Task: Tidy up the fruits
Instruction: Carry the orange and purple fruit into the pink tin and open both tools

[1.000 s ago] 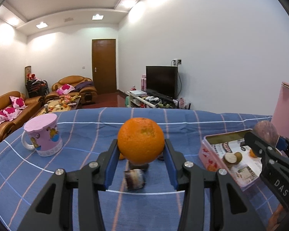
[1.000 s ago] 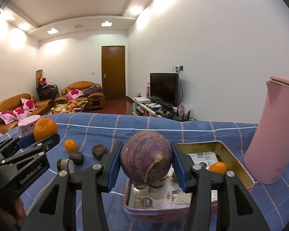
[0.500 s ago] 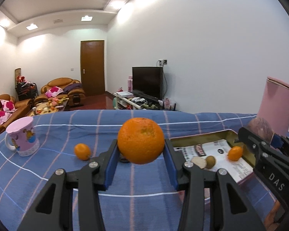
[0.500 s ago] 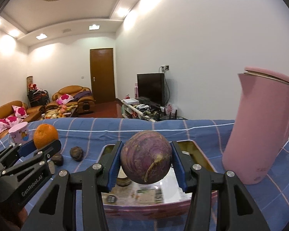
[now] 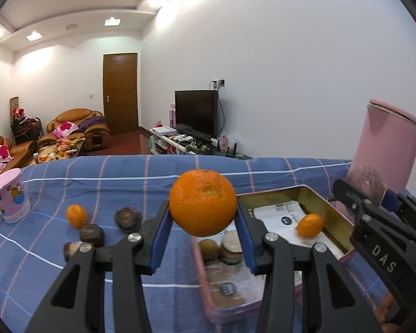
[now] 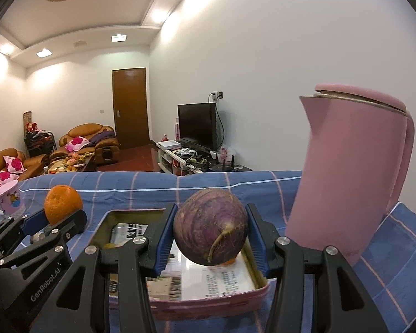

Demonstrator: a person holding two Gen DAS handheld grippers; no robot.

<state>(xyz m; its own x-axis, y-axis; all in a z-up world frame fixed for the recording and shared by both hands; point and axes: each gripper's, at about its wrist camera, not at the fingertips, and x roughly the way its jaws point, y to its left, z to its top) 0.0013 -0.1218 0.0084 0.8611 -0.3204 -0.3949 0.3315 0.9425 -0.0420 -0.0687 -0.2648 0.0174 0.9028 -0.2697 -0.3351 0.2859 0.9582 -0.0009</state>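
Note:
My left gripper (image 5: 203, 245) is shut on a large orange (image 5: 202, 202), held in the air above the left end of the pink tin tray (image 5: 323, 204). My right gripper (image 6: 210, 242) is shut on a round purple passion fruit (image 6: 210, 234), held over the tray (image 6: 208, 304). In the tray lie a small orange (image 5: 309, 224), a kiwi (image 5: 209, 248) and a pale round fruit (image 5: 230, 247). On the blue cloth to the left lie a small orange (image 5: 76, 216) and three dark passion fruits (image 5: 127, 218).
A tall pink kettle (image 6: 352, 172) stands right of the tray, close to the right gripper. A pink mug (image 5: 9, 195) stands at the far left of the blue plaid cloth (image 5: 124, 177). The table's far edge runs behind them.
Both grippers have moved to the right with their fruits. The tray has come under both grippers and the kettle is nearer to the right gripper.

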